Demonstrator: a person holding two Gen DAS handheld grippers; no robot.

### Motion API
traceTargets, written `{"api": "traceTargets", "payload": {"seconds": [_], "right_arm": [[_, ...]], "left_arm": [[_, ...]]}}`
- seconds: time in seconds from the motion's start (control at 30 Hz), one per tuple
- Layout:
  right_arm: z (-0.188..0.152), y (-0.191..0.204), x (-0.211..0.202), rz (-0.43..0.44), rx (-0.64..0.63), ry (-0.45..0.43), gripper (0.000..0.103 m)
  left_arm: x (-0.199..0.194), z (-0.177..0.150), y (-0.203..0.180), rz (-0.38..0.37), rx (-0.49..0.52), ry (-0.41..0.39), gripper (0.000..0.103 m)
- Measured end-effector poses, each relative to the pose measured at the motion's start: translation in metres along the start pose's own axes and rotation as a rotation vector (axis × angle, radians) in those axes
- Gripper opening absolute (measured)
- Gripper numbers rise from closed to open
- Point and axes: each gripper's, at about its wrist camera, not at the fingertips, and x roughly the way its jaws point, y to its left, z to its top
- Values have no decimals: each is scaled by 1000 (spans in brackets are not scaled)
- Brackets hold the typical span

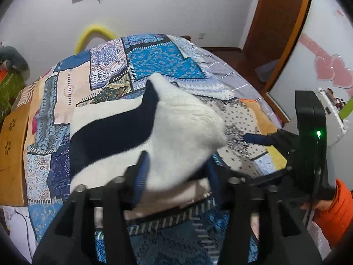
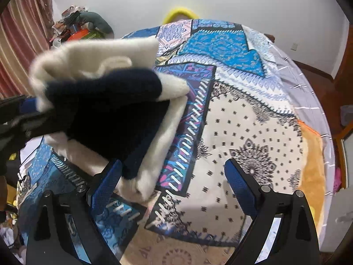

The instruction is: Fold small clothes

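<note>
Both wrist views angled steeply down, close over the patchwork bedspread (image 1: 158,64), facing the far wall; shared: black-and-white garment (image 2: 106,110) and yellow hoop (image 1: 94,33).

From my remote seat, the bed (image 2: 253,132) fills both wrist views, spread with a patchwork cover (image 1: 154,59) of blue, white and beige printed panels. A grey striped sheet (image 2: 293,70) shows along its right edge, and an orange-yellow patch (image 2: 311,154) lies near that side. On the cover rests a folded white-and-navy garment (image 2: 154,137), its lower layers flat on the fabric while the upper fold is lifted. I cannot tell whether anything else sits on the bed.
</note>
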Motion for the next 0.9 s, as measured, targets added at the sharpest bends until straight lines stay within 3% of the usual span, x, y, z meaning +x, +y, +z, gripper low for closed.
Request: {"api": "traceTargets", "payload": {"seconds": [0.2, 0.43, 0.8, 0.9], "right_arm": [[7, -3, -28, 14, 29, -53, 93], [21, 10, -50, 66, 41, -110, 93], [41, 37, -24, 139, 79, -74, 92], [42, 39, -13, 156, 104, -46, 83]], "left_arm": [[-27, -7, 7, 48, 2, -35, 73], [-44, -21, 52, 124, -89, -55, 82], [-18, -69, 112, 132, -229, 82, 84], [-6, -79, 119, 126, -245, 116, 84]]}}
